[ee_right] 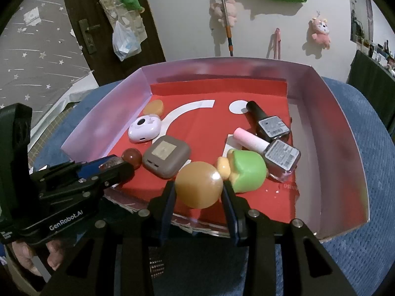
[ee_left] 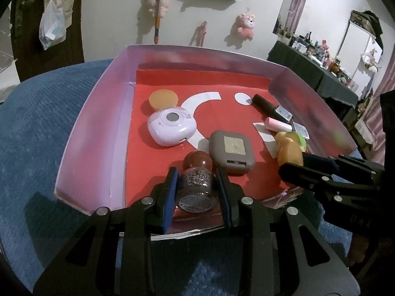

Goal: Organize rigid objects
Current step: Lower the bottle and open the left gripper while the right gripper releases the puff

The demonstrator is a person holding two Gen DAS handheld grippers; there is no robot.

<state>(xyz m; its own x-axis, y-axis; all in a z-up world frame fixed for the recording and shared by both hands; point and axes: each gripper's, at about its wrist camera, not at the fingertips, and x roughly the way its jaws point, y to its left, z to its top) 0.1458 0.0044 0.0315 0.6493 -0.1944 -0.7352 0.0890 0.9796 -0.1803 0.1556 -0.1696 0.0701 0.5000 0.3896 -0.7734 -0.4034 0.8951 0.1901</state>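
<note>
A small glass jar (ee_left: pixel 196 187) with glittery contents and a round brown cap lies between the fingers of my left gripper (ee_left: pixel 196 172), which is shut on it just over the box's near edge. My right gripper (ee_right: pixel 198 186) is shut on the round orange head of a toy figure (ee_right: pixel 198 185) whose green body (ee_right: pixel 248 172) points away into the box. Each gripper shows in the other's view: the right gripper (ee_left: pixel 305 165) with the toy (ee_left: pixel 290 153), and the left gripper (ee_right: pixel 108 166) with the jar's brown cap (ee_right: pixel 132 157).
The pink-walled box (ee_left: pixel 98 128) with a red floor sits on blue fabric (ee_left: pixel 44 128). Inside lie a lilac round device (ee_left: pixel 171 127), a grey-brown square case (ee_left: pixel 232 151), an orange disc (ee_left: pixel 163 98), a black-capped polish bottle (ee_right: pixel 266 120) and a pink-capped one (ee_right: pixel 266 148).
</note>
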